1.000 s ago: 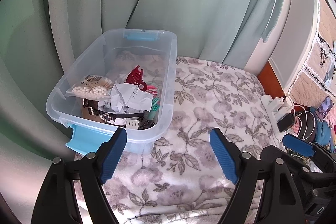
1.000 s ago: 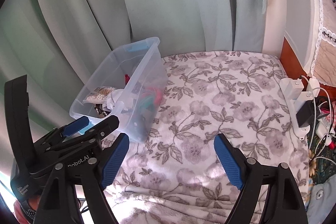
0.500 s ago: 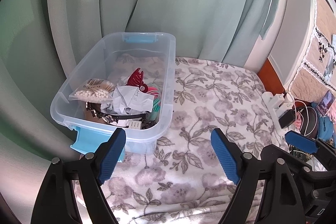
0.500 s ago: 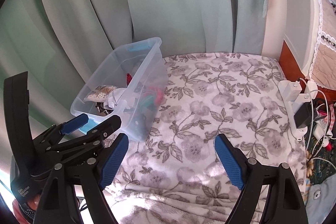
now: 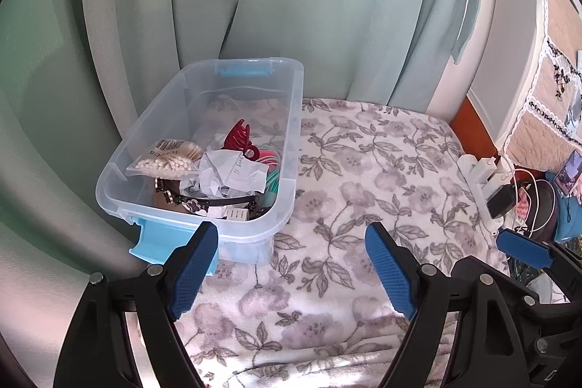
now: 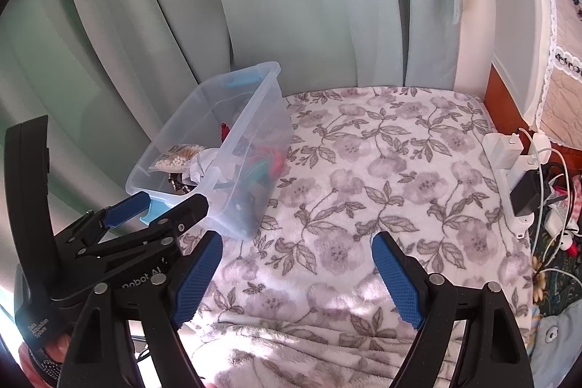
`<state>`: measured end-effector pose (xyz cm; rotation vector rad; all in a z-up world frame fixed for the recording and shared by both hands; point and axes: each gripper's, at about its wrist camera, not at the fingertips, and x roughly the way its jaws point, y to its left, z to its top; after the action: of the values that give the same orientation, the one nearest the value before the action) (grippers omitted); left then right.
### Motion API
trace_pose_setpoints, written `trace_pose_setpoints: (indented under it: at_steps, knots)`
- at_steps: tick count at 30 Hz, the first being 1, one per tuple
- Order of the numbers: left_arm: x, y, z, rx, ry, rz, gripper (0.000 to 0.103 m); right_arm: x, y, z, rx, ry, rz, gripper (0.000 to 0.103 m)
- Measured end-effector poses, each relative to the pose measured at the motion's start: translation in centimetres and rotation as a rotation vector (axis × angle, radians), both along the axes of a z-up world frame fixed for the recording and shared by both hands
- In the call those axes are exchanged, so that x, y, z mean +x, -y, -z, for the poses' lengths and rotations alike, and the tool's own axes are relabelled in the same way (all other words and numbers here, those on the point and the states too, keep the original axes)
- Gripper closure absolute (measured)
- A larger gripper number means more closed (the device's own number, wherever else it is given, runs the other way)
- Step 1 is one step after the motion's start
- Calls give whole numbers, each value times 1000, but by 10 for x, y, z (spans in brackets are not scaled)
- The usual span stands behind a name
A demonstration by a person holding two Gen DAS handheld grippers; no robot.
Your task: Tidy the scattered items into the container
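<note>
A clear plastic container [image 5: 291,119] [image 6: 251,119] with blue latches stands on the floral blanket [image 5: 363,177] at the left. Inside lie a bag of cotton swabs [image 5: 167,159], a red hair claw [image 5: 240,139], crumpled white paper [image 5: 232,173], a black headband [image 5: 203,202] and coloured hair ties [image 5: 271,170]. My left gripper [image 5: 291,271] hangs open over the blanket just in front of the container, with nothing between its blue pads. My right gripper [image 6: 296,279] is open too, empty, to the right of the left one, whose fingers [image 6: 125,208] show at the lower left.
Green curtains [image 5: 291,6] hang behind the container and along the left. A white power strip [image 6: 516,170] with chargers and cables sits at the blanket's right edge, beside a padded headboard [image 5: 509,42]. A hand grips the left tool at the bottom left of the right wrist view.
The left wrist view has shifted slightly, so the container sits a little lower and further right in it. The right gripper has kept still. Both stay open.
</note>
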<state>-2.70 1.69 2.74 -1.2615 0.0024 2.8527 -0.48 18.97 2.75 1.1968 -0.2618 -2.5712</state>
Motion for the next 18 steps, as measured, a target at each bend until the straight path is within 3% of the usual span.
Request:
trace_pose_setpoints:
  at_steps: [18]
  knots:
    - [7,-13,-8,-12,-15,-5,19,3,-13,-4,-17,-55,-3,16]
